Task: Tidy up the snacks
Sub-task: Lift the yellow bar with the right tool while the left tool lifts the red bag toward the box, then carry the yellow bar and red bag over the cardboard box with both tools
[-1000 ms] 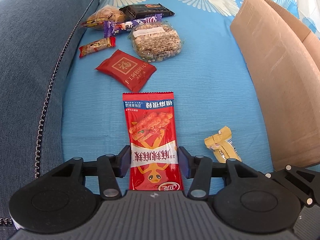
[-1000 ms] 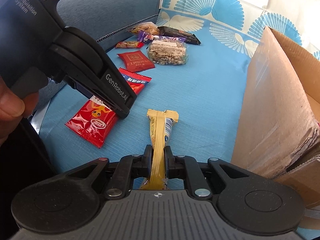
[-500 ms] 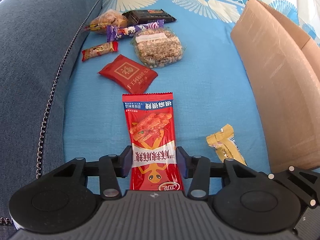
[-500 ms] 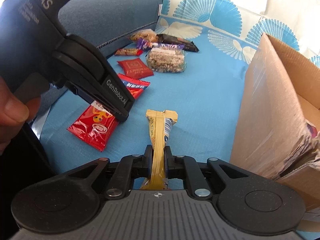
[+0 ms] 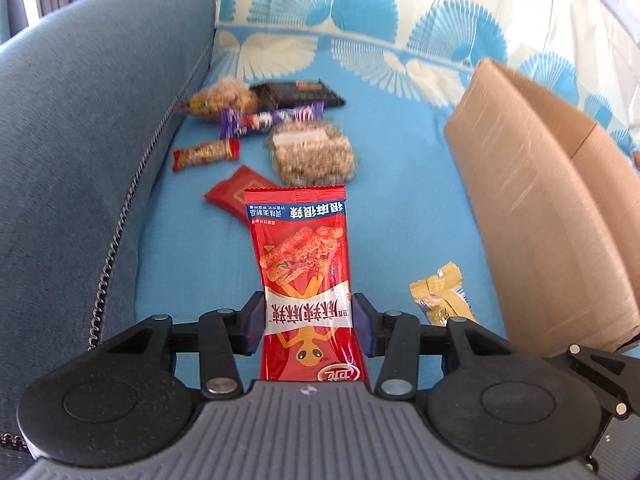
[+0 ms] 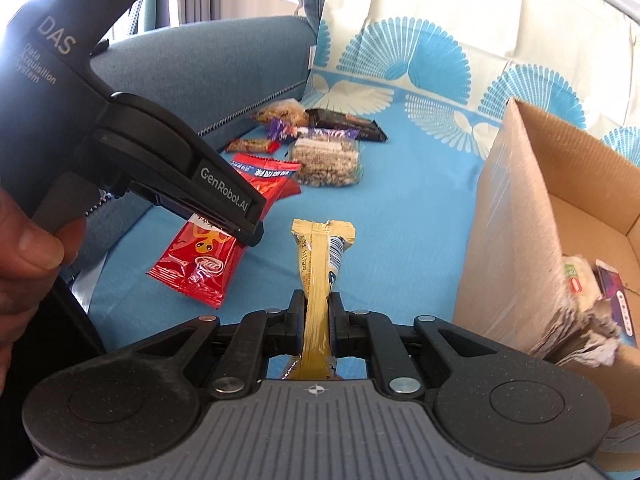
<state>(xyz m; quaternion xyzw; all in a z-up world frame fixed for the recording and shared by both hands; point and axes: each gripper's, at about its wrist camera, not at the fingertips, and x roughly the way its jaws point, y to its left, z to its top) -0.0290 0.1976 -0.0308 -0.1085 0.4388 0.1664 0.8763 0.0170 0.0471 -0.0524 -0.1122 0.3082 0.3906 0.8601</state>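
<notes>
A red snack packet (image 5: 306, 280) is shown lifted clear of the blue sofa cover (image 5: 400, 208), clamped across its width by the left gripper (image 5: 308, 322); a second ago the same packet was lying flat on the cover with the pads already at its sides, and it is now seen raised, its far end hiding part of the small red sachet (image 5: 230, 198) behind it. In the right wrist view the packet hangs tilted from the left gripper above the cover. A yellow wrapped bar (image 6: 318, 280) is held edge-on in the nearly closed right gripper (image 6: 318, 314), as it was a second earlier, and it too is off the cover. The cardboard box (image 6: 520, 220) stands just to the right, with a few packets visible inside. Both picks are judged complete, so that only the carry to the box remains for these two. Further snacks, among them a clear pack of nut brittle (image 5: 312, 152) and a purple bar (image 5: 268, 120), are left grouped at the far end of the seat.
</notes>
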